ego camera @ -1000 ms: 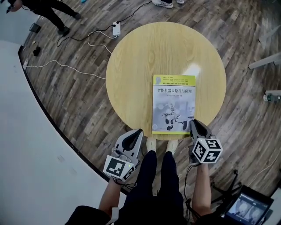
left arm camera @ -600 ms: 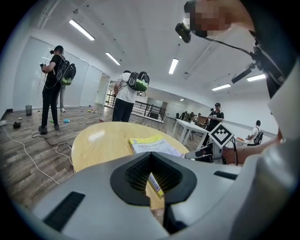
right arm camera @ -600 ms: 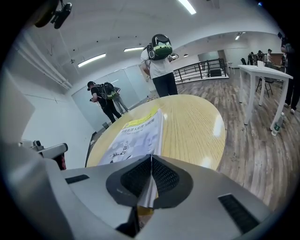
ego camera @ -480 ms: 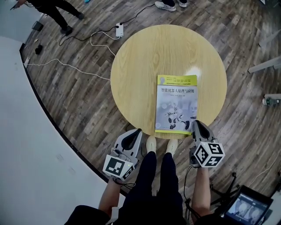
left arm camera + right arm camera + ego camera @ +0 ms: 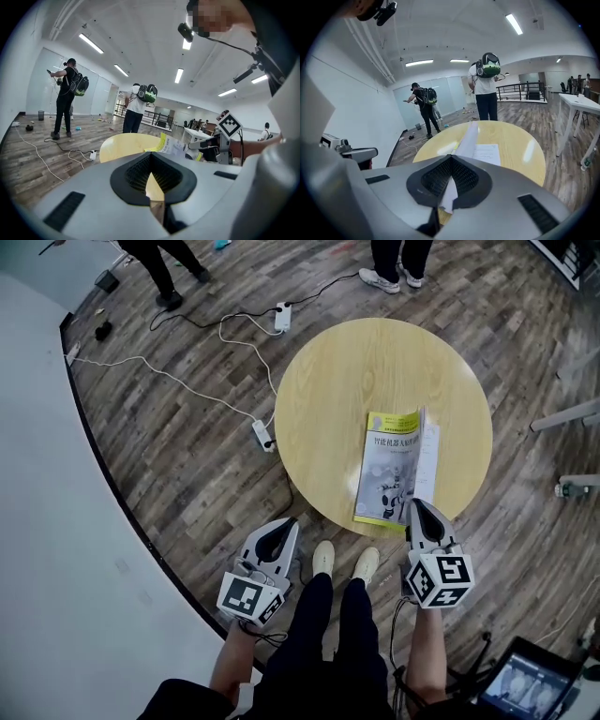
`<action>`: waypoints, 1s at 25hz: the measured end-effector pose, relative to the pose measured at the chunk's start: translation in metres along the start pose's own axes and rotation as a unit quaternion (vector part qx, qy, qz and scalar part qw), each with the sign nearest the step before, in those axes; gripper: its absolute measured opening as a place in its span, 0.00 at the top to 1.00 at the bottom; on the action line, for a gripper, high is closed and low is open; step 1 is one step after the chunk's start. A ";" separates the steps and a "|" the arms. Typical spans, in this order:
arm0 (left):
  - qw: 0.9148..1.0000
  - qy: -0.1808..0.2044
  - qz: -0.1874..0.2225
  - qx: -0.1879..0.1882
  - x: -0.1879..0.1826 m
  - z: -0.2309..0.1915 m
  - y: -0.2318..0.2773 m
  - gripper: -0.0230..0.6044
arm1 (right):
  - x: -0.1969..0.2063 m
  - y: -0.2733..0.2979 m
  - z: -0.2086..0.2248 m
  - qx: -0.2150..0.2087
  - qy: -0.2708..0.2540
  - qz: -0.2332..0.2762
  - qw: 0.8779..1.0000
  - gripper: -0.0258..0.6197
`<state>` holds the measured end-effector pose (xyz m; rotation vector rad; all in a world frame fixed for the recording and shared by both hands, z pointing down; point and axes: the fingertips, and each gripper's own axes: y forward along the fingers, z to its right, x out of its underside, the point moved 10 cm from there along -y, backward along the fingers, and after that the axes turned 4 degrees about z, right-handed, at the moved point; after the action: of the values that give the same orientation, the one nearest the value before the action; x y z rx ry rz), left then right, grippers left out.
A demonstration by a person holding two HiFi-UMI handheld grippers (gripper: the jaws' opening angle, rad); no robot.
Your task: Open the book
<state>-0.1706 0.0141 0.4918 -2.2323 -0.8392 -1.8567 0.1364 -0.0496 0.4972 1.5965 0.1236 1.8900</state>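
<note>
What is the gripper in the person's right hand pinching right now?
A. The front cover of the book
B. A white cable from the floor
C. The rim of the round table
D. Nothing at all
A: the right gripper has its jaws shut on the edge of the book's front cover, which stands raised off the white pages beneath.

right hand-held gripper clamped closed

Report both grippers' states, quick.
Left gripper: closed, holding nothing.
Right gripper: closed on the book cover.
</note>
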 end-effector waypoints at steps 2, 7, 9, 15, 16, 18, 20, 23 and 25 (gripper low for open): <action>1.000 -0.003 0.009 -0.013 -0.002 -0.010 -0.016 0.97 | -0.007 0.007 -0.016 -0.008 -0.019 0.001 1.000 0.95; 0.999 -0.007 0.022 -0.039 -0.005 -0.037 -0.049 0.97 | -0.012 0.029 -0.056 -0.034 -0.043 0.000 0.998 0.95; 0.998 -0.008 0.024 -0.049 -0.005 -0.048 -0.060 0.97 | -0.011 0.042 -0.072 -0.050 -0.050 -0.002 0.998 0.95; 0.996 -0.015 0.023 -0.086 -0.001 -0.078 -0.087 0.97 | 0.006 0.093 -0.113 -0.097 -0.079 -0.027 0.992 0.96; 0.995 -0.016 0.021 -0.093 0.001 -0.082 -0.091 0.97 | 0.013 0.103 -0.114 -0.099 -0.082 -0.034 0.991 0.96; 0.994 -0.017 0.017 -0.105 0.005 -0.088 -0.099 0.97 | 0.027 0.118 -0.114 -0.106 -0.084 -0.050 0.990 0.96; 0.993 -0.019 0.017 -0.115 0.008 -0.095 -0.104 0.97 | 0.034 0.128 -0.120 -0.118 -0.092 -0.063 0.987 0.96; 0.991 -0.025 0.017 -0.128 0.010 -0.104 -0.108 0.97 | 0.042 0.143 -0.141 -0.142 -0.103 -0.079 0.981 0.95; 0.990 -0.030 0.017 -0.136 0.012 -0.108 -0.111 0.97 | 0.051 0.153 -0.152 -0.155 -0.106 -0.093 0.978 0.95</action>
<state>-0.3166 0.0651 0.5013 -2.4539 -0.5819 -2.0027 -0.0668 -0.0922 0.5736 1.5025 -0.1060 1.5024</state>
